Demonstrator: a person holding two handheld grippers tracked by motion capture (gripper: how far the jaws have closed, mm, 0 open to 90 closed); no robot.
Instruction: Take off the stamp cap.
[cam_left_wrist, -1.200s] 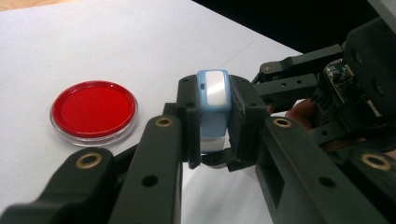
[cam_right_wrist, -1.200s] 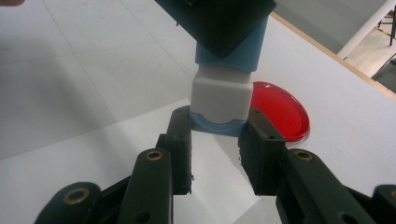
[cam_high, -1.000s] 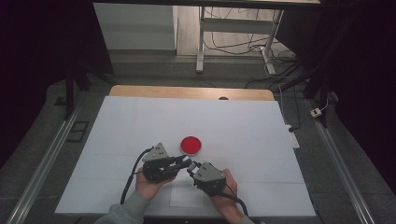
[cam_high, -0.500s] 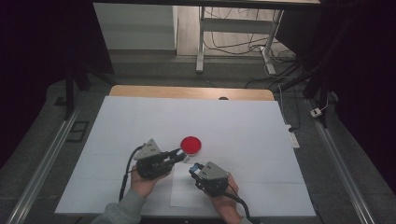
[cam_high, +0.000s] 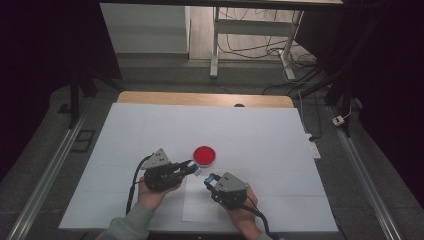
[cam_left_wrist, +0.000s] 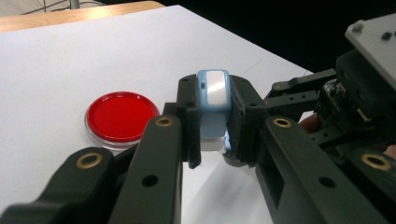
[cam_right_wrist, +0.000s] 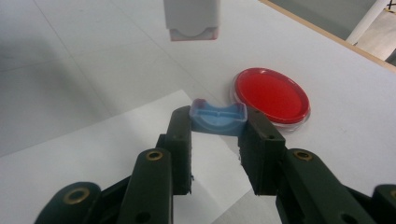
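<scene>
My left gripper (cam_high: 191, 166) is shut on a small white stamp body with a pale blue top (cam_left_wrist: 213, 100), held just above the table. My right gripper (cam_high: 210, 179) is shut on the stamp's blue cap (cam_right_wrist: 218, 118), a short gap to the right of the left one. In the right gripper view the white stamp body (cam_right_wrist: 192, 17) hangs above, showing a red-edged underside. A round red dish (cam_high: 204, 155) lies flat on the white table just beyond both grippers, also seen as the red dish (cam_left_wrist: 122, 116) and the red dish (cam_right_wrist: 272, 95).
A white sheet of paper (cam_high: 199, 204) lies on the white table cover (cam_high: 260, 130) under the grippers, near the front edge. A wooden strip (cam_high: 200, 99) runs along the table's far edge. Metal rails flank both sides.
The two grippers, joined tip to tip a second ago, have come apart. The left one drew back to the left with the stamp body; the cap stayed in the right one.
</scene>
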